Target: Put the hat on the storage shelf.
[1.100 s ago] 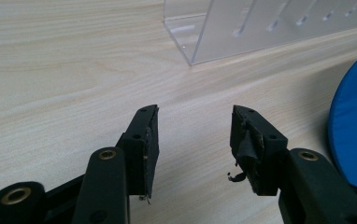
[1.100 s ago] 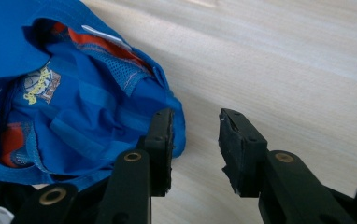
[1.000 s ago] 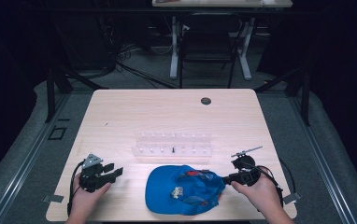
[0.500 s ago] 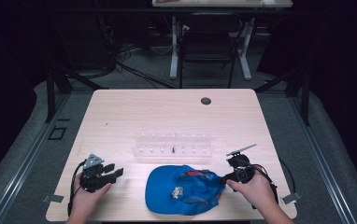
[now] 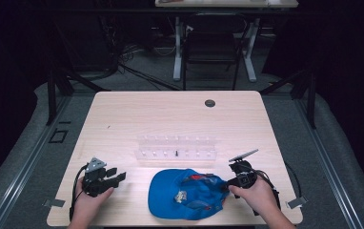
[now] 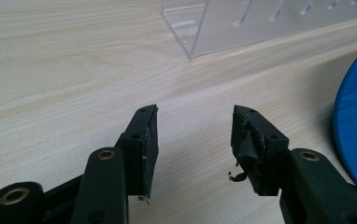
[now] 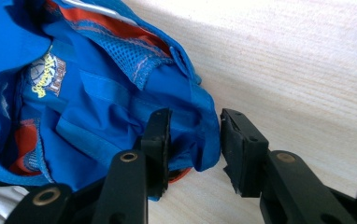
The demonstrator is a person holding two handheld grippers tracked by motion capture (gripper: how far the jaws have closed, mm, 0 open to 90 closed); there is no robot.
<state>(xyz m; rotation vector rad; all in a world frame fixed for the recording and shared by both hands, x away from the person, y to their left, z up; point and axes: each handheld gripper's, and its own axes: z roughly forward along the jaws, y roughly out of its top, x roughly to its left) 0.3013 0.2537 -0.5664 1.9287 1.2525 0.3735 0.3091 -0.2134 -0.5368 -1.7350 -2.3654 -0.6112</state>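
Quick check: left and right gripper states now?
Left gripper: open, nothing between its fingers.
Right gripper: open, just closing, blue cap's edge between the fingers, not yet pinched.

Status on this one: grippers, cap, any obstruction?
Left gripper open, idle on table. Right gripper jaws closing around blue cap edge, not clamped. Clear rack behind, not obstructing.

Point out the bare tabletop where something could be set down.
Free: the far half between the clear rack and the round grommet, plus the left side beyond the left gripper. Crowded: the near edge, with the blue cap and right gripper.
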